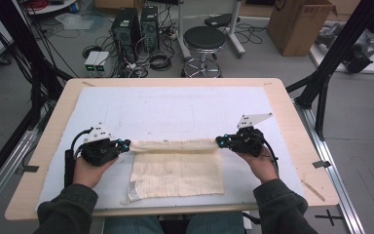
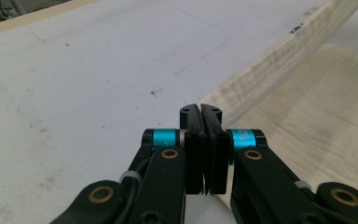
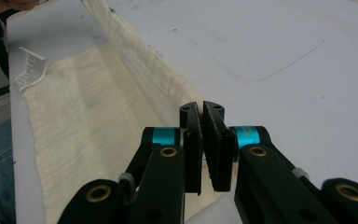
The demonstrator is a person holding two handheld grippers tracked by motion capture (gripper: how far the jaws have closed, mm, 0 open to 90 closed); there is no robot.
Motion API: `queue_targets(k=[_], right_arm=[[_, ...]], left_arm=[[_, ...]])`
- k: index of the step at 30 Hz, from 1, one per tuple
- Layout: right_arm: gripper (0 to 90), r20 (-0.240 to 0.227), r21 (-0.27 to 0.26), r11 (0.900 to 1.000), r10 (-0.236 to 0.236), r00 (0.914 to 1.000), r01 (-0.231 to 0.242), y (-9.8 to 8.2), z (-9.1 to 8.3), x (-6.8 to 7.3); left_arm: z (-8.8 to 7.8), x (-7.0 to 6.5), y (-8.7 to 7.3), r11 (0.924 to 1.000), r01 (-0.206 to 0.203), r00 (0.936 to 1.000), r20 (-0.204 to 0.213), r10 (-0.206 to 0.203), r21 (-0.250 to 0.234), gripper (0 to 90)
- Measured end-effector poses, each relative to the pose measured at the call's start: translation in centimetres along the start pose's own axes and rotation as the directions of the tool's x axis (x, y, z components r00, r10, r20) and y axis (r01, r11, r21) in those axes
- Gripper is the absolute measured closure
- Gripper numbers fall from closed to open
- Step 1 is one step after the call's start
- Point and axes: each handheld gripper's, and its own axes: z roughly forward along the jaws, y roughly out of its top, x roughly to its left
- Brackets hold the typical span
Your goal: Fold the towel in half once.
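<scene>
Your left gripper and right gripper each pinch a far corner of the cream cloth, its raised edge stretched crosswise between them.

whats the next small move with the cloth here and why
Probably carry both corners toward the near edge together and lay the raised edge down. The left claw and right claw are each shut on a far corner of the cream cloth, its far edge lifted into a taut strip while the rest lies flat on the white mat.

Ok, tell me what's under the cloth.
The cloth lies on the white mat, which shows all round it. Both tongs lift its far edge; whatever lies beneath the flat part is covered.
</scene>
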Motion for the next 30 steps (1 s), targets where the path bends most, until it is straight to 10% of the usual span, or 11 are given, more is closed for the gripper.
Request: queue_targets(k=[30], right_arm=[[86.2,-0.001,-0.004,0.999,-0.050,0.9988,0.050,-1.8,-1.6,2.9]], left_arm=[[-2.4,-3.0,-1.5,0.9984,-0.051,0.9979,0.039,0.052,-0.024,87.6]])
